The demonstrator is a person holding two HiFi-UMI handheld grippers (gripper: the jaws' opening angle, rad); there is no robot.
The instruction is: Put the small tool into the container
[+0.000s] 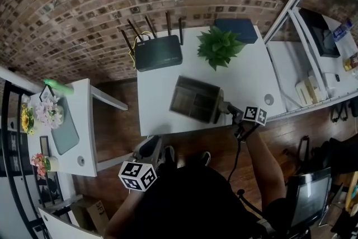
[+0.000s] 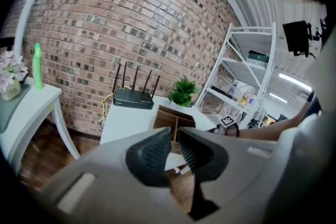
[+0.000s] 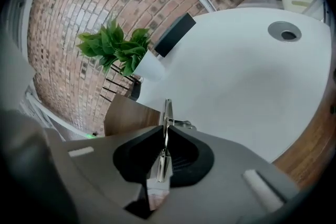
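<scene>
A small flat metal tool [image 3: 167, 113] sticks out from between the pads of my right gripper [image 3: 165, 131], which is shut on it. In the head view that gripper [image 1: 232, 111] sits at the right side of the brown wooden compartment container [image 1: 196, 99] on the white table [image 1: 159, 95]. The container's wall [image 3: 128, 115] lies just left of the tool in the right gripper view. My left gripper [image 2: 176, 145] hangs in front of the table with a narrow gap between its pads and nothing in it. It points toward the container [image 2: 170, 119].
A black router [image 1: 158, 52], a potted green plant [image 1: 219, 46] and a dark blue box [image 1: 235, 29] stand at the table's far side. A cable hole [image 1: 269, 99] lies right of my right gripper. A white side table [image 1: 81, 120] stands left, a shelf rack [image 1: 313, 64] right.
</scene>
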